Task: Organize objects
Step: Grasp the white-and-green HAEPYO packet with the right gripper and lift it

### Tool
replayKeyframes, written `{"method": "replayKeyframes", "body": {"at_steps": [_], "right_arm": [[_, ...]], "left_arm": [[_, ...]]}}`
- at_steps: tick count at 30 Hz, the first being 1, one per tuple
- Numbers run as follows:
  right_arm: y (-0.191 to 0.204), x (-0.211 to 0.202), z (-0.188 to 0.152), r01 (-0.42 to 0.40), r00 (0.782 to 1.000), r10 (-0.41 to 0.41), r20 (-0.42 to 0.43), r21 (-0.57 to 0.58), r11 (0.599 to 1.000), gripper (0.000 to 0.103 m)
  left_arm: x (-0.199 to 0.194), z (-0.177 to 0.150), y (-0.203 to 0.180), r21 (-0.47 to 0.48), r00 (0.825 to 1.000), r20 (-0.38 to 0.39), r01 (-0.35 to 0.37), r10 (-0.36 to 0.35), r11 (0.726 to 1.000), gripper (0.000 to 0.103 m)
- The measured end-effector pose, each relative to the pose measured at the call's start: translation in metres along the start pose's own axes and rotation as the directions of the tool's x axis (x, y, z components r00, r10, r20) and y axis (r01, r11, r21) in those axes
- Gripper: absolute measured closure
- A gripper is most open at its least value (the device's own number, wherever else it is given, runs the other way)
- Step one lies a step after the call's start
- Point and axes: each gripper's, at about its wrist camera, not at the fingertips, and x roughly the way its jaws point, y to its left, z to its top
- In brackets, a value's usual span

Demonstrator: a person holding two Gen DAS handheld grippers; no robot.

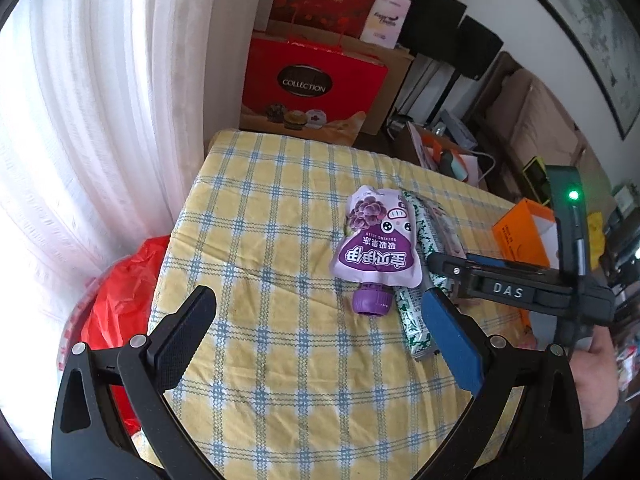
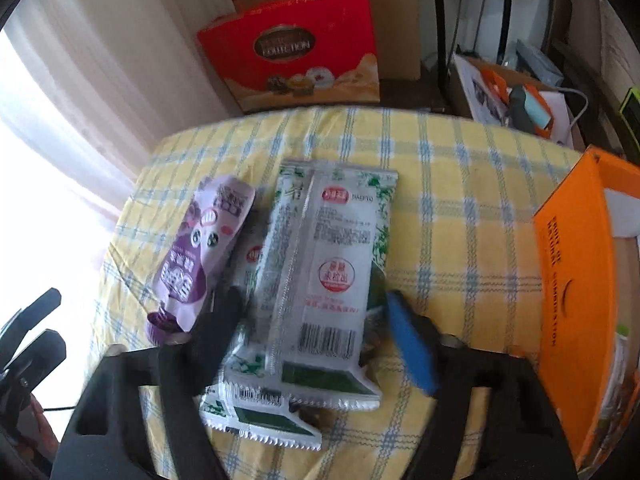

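Observation:
A purple jelly pouch (image 1: 374, 246) with a purple cap lies on the yellow checked tablecloth (image 1: 260, 240). Two green-and-white snack packets (image 1: 416, 308) lie beside it to the right. In the right wrist view the upper packet (image 2: 332, 280) lies on the lower packet (image 2: 256, 412), with the pouch (image 2: 200, 256) at their left. My right gripper (image 2: 316, 328) is open, its fingers on either side of the upper packet. It shows from the side in the left wrist view (image 1: 444, 276). My left gripper (image 1: 320, 336) is open and empty above the cloth, nearer than the pouch.
An open orange box (image 2: 576, 300) stands at the table's right edge. Red gift boxes (image 1: 312, 88) and cardboard stand behind the table. A white curtain (image 1: 100, 120) hangs at the left, with a red plastic bag (image 1: 120, 304) below it. Clutter fills the floor at the right.

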Motion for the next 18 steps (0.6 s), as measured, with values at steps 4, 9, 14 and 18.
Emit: {"method": "replayKeyframes", "body": {"at_steps": [4, 9, 14, 18], "right_arm": [[0.001, 0.001, -0.001, 0.001, 1.000, -0.001, -0.010, 0.003, 1.000, 0.033], [0.002, -0.009, -0.002, 0.033, 0.999, -0.032, 0.011, -0.007, 0.999, 0.039], [0.003, -0.037, -0.001, 0.028, 0.997, -0.027, 0.078, -0.012, 1.000, 0.040], [0.002, -0.066, 0.000, -0.007, 0.992, 0.008, 0.126, -0.007, 1.000, 0.040]], "left_arm": [[0.000, -0.003, -0.002, -0.011, 1.000, -0.011, 0.021, -0.021, 1.000, 0.001], [-0.001, -0.006, -0.008, 0.006, 0.999, -0.019, 0.032, -0.032, 0.999, 0.001], [-0.001, -0.012, -0.021, 0.023, 0.998, -0.040, 0.048, -0.047, 0.999, 0.001], [0.002, -0.018, -0.038, 0.055, 0.997, -0.058, 0.054, -0.051, 0.997, 0.001]]}}
